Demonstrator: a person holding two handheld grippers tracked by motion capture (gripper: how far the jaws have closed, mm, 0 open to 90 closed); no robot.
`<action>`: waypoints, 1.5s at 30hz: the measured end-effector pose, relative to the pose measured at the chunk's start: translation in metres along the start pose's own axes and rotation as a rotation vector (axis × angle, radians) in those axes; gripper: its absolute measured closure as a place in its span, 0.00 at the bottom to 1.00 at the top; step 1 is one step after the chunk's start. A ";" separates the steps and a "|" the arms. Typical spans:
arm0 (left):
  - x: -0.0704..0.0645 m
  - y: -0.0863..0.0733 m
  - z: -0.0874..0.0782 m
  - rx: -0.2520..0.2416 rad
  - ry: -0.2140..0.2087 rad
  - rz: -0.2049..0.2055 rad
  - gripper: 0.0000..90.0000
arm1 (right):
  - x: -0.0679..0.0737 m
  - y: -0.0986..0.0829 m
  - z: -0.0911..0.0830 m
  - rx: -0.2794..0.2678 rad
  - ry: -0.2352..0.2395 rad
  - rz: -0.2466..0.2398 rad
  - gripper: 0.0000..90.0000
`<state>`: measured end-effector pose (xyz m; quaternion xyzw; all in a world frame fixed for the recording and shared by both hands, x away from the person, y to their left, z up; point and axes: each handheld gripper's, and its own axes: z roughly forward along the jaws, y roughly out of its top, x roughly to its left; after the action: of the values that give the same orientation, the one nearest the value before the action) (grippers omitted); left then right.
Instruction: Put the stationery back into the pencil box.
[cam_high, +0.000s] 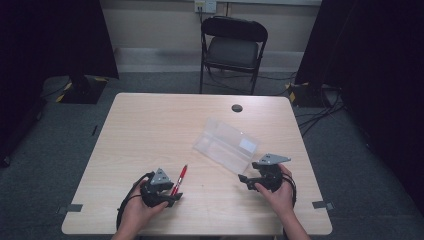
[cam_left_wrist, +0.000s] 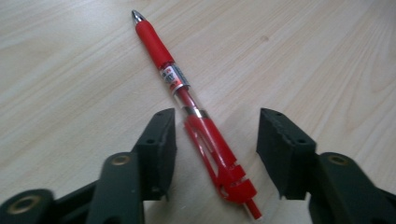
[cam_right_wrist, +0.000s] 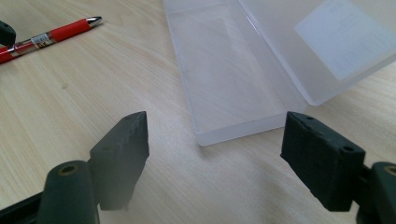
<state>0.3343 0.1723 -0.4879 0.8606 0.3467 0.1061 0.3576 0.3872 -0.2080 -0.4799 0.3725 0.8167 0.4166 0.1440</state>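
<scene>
A red pen (cam_high: 180, 179) lies flat on the wooden table (cam_high: 150, 130), tip pointing away from me. My left gripper (cam_high: 167, 196) is open at the pen's rear end; in the left gripper view the pen (cam_left_wrist: 196, 121) lies between the two jaws, clip end nearest, with a gap on each side. A clear plastic case (cam_high: 227, 144) lies open on the table, its lid (cam_right_wrist: 327, 42) folded back. My right gripper (cam_high: 247, 181) is open, low over the table just short of the case's (cam_right_wrist: 229, 79) near end, and holds nothing. The pen (cam_right_wrist: 51, 33) lies off to its left.
A small black round cap (cam_high: 237, 108) sits in the table near its far edge. A black folding chair (cam_high: 233, 47) stands beyond the table. Cables (cam_high: 320, 110) run over the floor at the right.
</scene>
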 end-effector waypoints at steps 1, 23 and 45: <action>0.000 0.000 0.000 0.001 0.002 0.006 0.60 | 0.000 0.000 0.000 0.001 0.002 -0.001 0.25; 0.006 0.012 0.009 0.017 -0.078 0.003 0.85 | 0.002 0.000 -0.001 -0.013 0.026 0.001 0.26; -0.027 0.053 0.054 -0.004 -0.189 0.084 0.84 | 0.021 0.004 0.006 -0.018 0.104 -0.063 0.26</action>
<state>0.3648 0.0982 -0.4885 0.8798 0.2749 0.0398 0.3856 0.3784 -0.1878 -0.4788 0.3232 0.8307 0.4378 0.1179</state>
